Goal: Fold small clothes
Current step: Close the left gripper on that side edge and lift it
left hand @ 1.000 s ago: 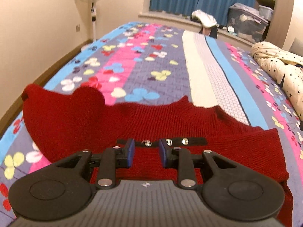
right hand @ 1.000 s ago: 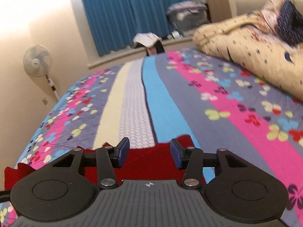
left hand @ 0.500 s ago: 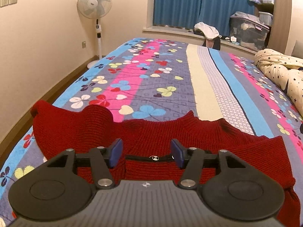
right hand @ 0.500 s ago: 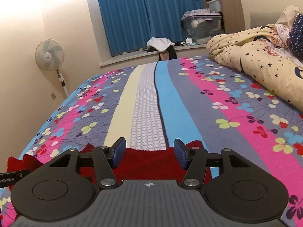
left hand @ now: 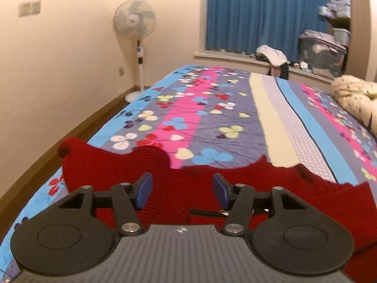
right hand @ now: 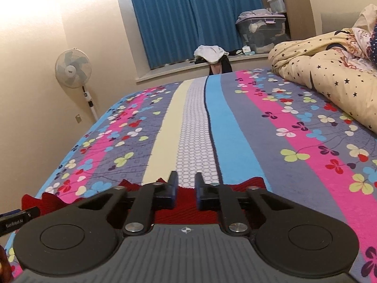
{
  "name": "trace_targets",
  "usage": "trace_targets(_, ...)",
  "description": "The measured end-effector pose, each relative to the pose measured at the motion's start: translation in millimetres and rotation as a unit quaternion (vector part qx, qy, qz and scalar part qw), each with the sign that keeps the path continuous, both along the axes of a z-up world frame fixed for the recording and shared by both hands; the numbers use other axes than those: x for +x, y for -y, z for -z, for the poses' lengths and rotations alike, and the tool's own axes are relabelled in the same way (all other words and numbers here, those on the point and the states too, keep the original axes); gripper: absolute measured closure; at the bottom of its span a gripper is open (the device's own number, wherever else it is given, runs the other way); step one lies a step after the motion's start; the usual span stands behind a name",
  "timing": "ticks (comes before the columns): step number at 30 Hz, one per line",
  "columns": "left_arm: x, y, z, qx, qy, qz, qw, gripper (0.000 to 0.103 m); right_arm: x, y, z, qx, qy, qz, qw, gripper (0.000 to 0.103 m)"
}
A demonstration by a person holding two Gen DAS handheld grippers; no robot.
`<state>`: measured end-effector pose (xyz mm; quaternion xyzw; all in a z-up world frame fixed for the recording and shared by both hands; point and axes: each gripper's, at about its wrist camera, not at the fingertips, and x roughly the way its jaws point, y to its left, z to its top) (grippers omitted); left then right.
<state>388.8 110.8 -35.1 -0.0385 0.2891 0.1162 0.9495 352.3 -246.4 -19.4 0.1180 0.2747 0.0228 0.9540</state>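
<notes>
**Two grippers over one red sweater**

The left gripper has its two blue-padded fingers spread wide, empty. The right gripper has narrowed to a slim gap; whether it pinches the knit I cannot tell. One red ribbed sweater lies flat on the striped flowered bedspread, under and just beyond both sets of fingertips, a sleeve bunched at 10 o'clock. One fan stands at 11 o'clock, one starred quilt at 2 o'clock
</notes>
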Motion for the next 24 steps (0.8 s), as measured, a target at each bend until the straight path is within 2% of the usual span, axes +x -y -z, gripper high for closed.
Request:
trace_targets(4,10,-51,3,-0.04,-0.003,-0.041,0.9984,0.041,-1,-1,1,0.001,-0.003,-0.007,1.0,0.089)
trace_targets(6,15,-79,8,-0.054,-0.007,-0.057,0.9969,0.045,0,-1,2,-0.001,-0.008,-0.01,1.0,0.089)
trace_targets(7,18,-95,13,-0.059,-0.013,-0.069,0.9958,0.056,0,-1,3,-0.001,-0.01,-0.011,1.0,0.089)
trace_targets(8,20,-108,17,-0.063,-0.019,-0.077,0.9949,0.077,0,-1,3,-0.001,-0.011,-0.011,1.0,0.089)
trace_targets(10,25,-139,30,-0.077,-0.037,-0.091,0.9922,0.103,-1,-2,3,0.0,-0.011,-0.012,1.0,0.089)
trace_targets(15,24,-199,50,-0.102,-0.042,-0.138,0.9843,0.103,-2,-6,3,-0.004,-0.009,-0.02,1.0,0.089)
trace_targets(20,26,-245,60,-0.168,-0.017,-0.186,0.9679,0.1,1,-12,9,-0.015,-0.019,-0.035,0.999,0.089)
trace_targets(22,31,-257,65,-0.193,-0.011,-0.196,0.9613,0.093,2,-15,12,-0.021,-0.024,-0.041,0.999,0.089)
trace_targets(23,33,-261,68,-0.202,-0.01,-0.201,0.9586,0.082,3,-16,14,-0.023,-0.026,-0.043,0.998,0.089)
trace_targets(24,36,-264,72,-0.207,-0.012,-0.208,0.9558,0.075,4,-16,15,-0.024,-0.029,-0.044,0.998,0.089)
